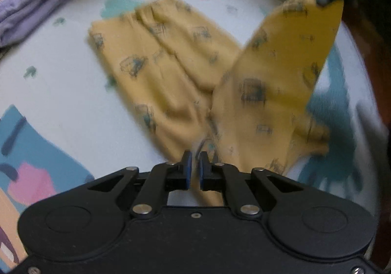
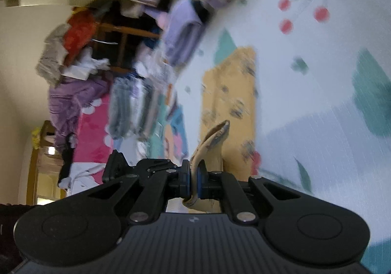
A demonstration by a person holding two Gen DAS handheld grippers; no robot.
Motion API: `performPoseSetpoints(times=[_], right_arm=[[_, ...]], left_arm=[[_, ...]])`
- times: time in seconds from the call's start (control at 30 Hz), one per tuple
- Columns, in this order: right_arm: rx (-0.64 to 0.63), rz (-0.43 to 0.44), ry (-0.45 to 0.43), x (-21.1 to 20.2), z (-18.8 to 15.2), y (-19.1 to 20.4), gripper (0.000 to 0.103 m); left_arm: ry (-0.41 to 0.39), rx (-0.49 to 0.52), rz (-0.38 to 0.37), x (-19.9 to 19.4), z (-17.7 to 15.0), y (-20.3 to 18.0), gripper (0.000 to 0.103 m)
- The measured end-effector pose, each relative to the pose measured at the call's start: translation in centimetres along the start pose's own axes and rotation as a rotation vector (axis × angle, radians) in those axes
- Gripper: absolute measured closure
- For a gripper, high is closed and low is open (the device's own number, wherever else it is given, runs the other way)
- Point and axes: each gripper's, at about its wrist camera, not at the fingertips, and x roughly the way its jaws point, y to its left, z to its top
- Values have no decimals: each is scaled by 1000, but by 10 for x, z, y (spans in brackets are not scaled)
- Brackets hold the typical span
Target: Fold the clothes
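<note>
Yellow printed trousers (image 1: 171, 59) lie partly on a patterned bed sheet (image 1: 56, 93); the left hand-held gripper (image 1: 195, 164) is pinched on their near edge, the right hand-held gripper (image 2: 193, 176) clamps a raised leg end

The left tool (image 1: 195, 159) is matte black plastic: two round lobes with shallow circular recesses, angled linkage arms with triangular cut-outs, silver rivets and small screws, and blue pads (image 1: 187, 169) lining the slim fingers. The right tool (image 2: 193, 176) matches it, with a ribbed grey housing bearing a small logo.
</note>
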Motion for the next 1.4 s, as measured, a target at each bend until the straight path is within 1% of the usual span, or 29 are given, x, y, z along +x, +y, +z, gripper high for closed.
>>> performPoseSetpoints(times=[0.03,0.1,0.2,0.23,0.3,0.33,0.37,0.4,0.43,0.47,0.57,0.6,0.67,0.77,0.8,0.83,0.87,0.9,0.93,0.97,1.03,1.1,1.17,1.2,1.27,1.37,1.4], right_arm=[[6,-28,14,0,-3,-3,95],[36,-36,-1,-3,-6,-9,95],[82,-46,-25,-9,-11,-19,95],[72,-54,-11,-6,-12,-19,95],[54,-55,22,2,-16,-17,95],[48,-34,20,2,-16,-14,95],[42,-12,17,1,-16,-11,95],[36,10,15,1,-16,-8,95],[18,44,12,-2,-15,-2,95],[0,79,10,-6,-14,4,95],[-51,164,5,-14,-13,21,95],[-57,203,1,-18,-13,26,95],[-76,241,3,-22,-14,34,95],[-87,286,36,-17,-17,41,95],[-83,286,45,-12,-17,44,95],[-69,261,54,-8,-18,42,95],[-54,235,63,-4,-19,39,93],[-32,201,60,-1,-20,31,92],[-8,167,56,1,-22,24,92],[22,124,49,4,-21,14,92],[46,65,24,6,-19,0,92],[63,31,-5,6,-14,-9,92],[38,16,-20,6,-8,-7,92],[26,8,-28,5,-5,-6,92],[8,11,-26,9,-2,-1,92],[-19,16,-24,14,3,8,92],[-26,18,-17,18,2,11,92]], left_arm=[[1,6,3,-1,-1,0,100],[-6,16,9,-3,-1,0,100],[-63,38,54,-6,15,7,100],[-82,48,78,-4,24,11,100],[-114,50,94,2,40,17,100],[-122,53,96,7,47,19,100],[-98,60,92,15,52,20,100],[-46,72,88,25,54,22,100],[-23,81,80,32,54,24,99],[-45,74,64,32,53,27,99],[-49,-38,1,31,50,46,96],[-58,-75,-22,32,47,52,92],[-70,-144,-63,32,45,62,90],[-57,-228,-92,28,48,71,90],[-53,-256,-102,26,49,75,89],[-48,-284,-112,25,50,78,89],[-48,-285,-104,21,51,77,88],[-56,-232,-61,14,51,68,85],[-64,-180,-19,6,51,58,85],[-70,-137,7,-2,49,49,85],[-75,-86,-8,-17,34,30,85],[-69,-35,-21,-31,19,10,85],[-7,-10,1,-32,0,-12,85],[16,-30,7,-31,-9,-20,85],[38,-118,-3,-31,-25,-25,82],[14,-217,10,-33,-35,-27,81],[0,-243,8,-35,-35,-27,78]])
